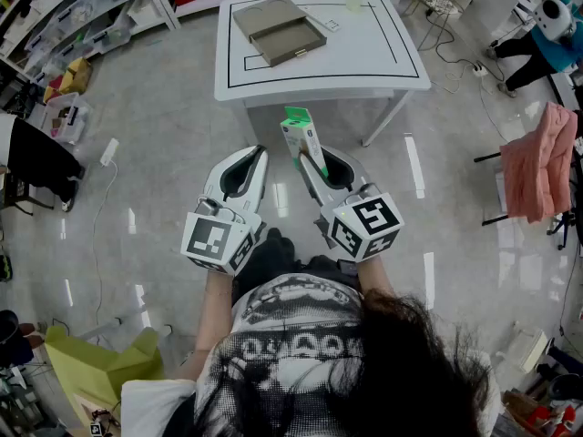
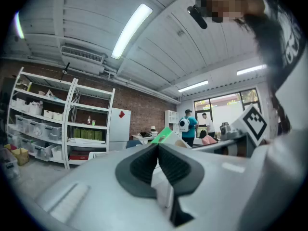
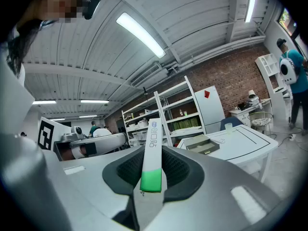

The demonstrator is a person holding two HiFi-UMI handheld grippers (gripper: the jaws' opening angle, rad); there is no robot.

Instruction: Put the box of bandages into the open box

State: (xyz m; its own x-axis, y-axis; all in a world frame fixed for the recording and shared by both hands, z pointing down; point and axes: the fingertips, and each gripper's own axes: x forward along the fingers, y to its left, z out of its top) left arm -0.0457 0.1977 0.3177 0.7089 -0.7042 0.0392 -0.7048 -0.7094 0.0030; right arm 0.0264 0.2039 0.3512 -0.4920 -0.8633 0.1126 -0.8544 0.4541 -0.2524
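Gripping the box of bandages [image 1: 298, 137] in the right tongs [image 1: 308, 160], in the air short of the white surface [image 1: 369, 62] bearing the open box [image 1: 278, 30], with the left tongs [image 1: 258, 156] closed together, empty, just beside.

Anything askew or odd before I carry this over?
Nothing serious. The bandage box sits clamped between the right gripper's pads. The open box lies turned at an angle to the table's black outline, its tray slid out.

No clear words or numbers. Only grey print on the thin side of the box of bandages [image 3: 152, 143], too blurry to read.
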